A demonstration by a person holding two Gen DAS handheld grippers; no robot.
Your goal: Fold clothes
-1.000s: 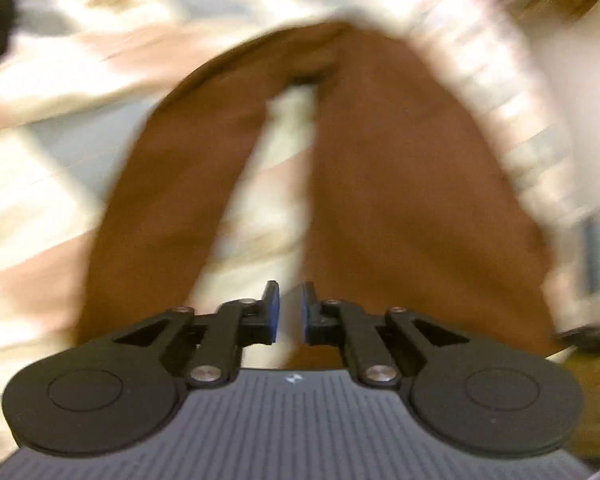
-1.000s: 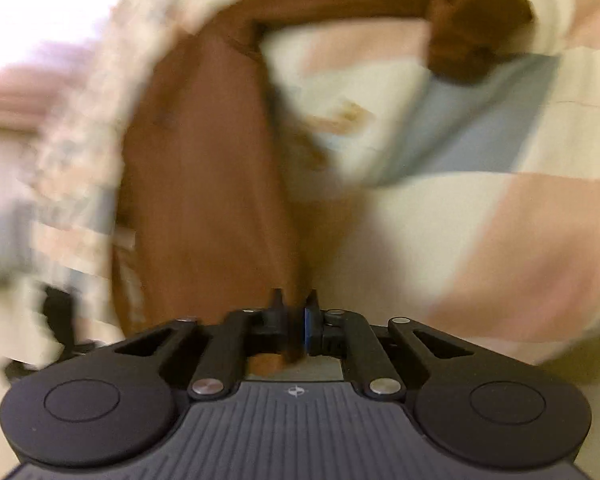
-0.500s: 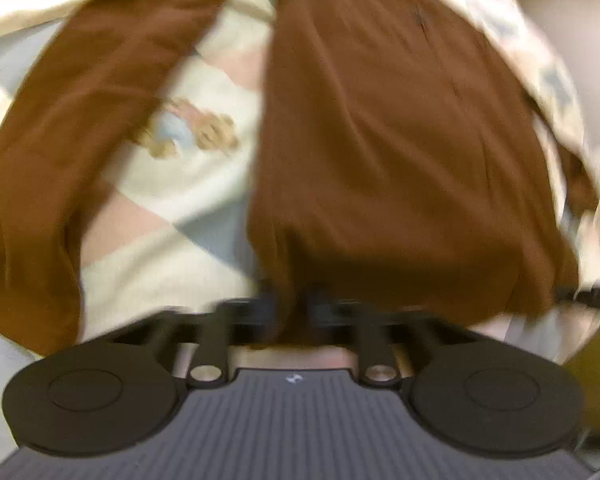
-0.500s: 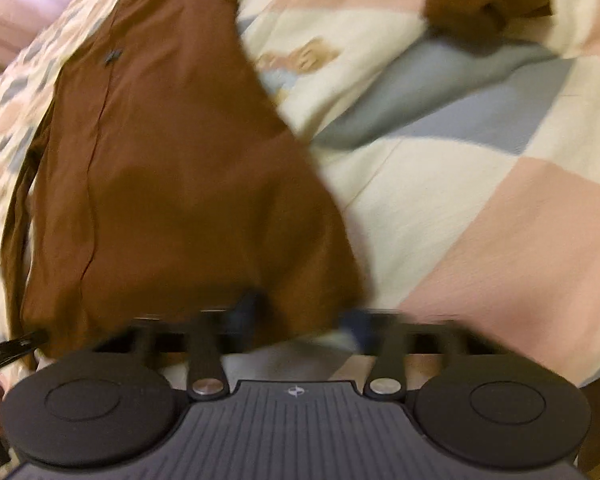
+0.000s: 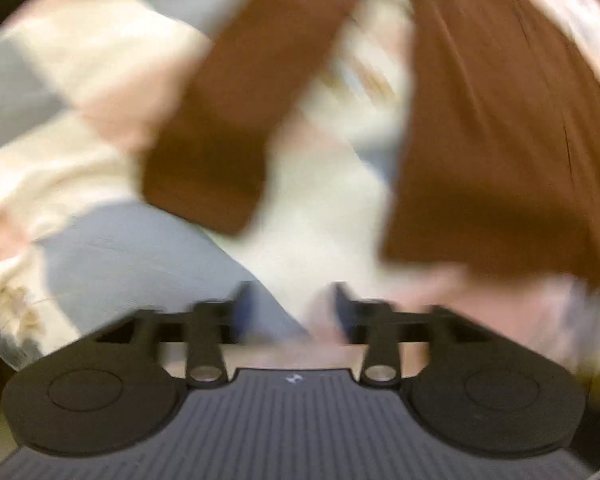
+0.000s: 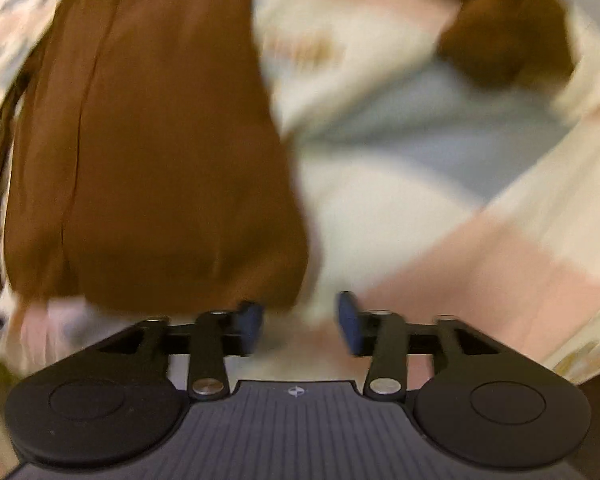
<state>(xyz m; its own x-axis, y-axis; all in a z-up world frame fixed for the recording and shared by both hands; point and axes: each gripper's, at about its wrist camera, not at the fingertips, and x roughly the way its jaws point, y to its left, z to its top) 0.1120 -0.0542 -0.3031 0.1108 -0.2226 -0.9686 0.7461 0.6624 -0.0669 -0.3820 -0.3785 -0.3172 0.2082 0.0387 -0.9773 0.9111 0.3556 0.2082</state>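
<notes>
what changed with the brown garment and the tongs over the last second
Both tongs have just been opening and let go of the brown garment: the left tongs and right tongs now stand open with nothing between them. The garment lies spread on the patchwork quilt, as before.

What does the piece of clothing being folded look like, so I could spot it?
A patchwork bedspread of cream, pink and grey-blue squares fills the view. Spread on it lies the brown garment, plain rust-brown cloth, the only dark, unpatterned thing there.
</notes>
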